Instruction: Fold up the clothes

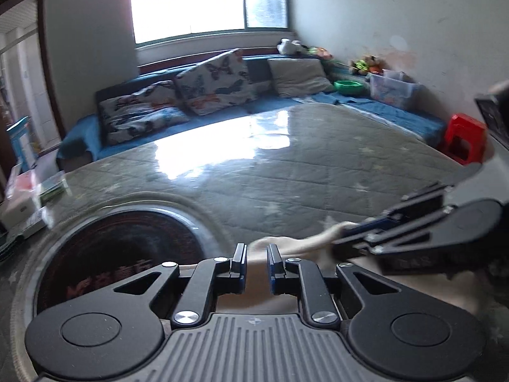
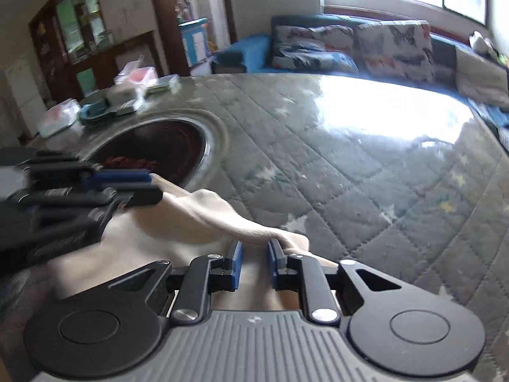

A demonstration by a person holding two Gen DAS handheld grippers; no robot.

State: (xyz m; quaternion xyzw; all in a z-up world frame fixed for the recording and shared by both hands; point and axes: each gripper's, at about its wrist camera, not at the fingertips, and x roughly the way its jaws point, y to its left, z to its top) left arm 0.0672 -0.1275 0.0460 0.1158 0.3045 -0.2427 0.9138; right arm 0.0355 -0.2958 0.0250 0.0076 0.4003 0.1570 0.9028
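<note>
Though blurred, red characters (image 1: 105,281) show.

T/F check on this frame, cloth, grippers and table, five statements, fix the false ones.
1. The cream cloth garment lies on a grey quilted table cover. True.
2. The left gripper has the garment between its blue-padded fingers. True.
3. The right gripper is far from the garment. False: the cloth runs between its fingers.
4. A round dark inset with a metal ring sits in the table to the left of the garment. True.
5. The red plastic stool stands on the table. False: it stands beyond the table's edge, by the blue-covered sofa.
</note>
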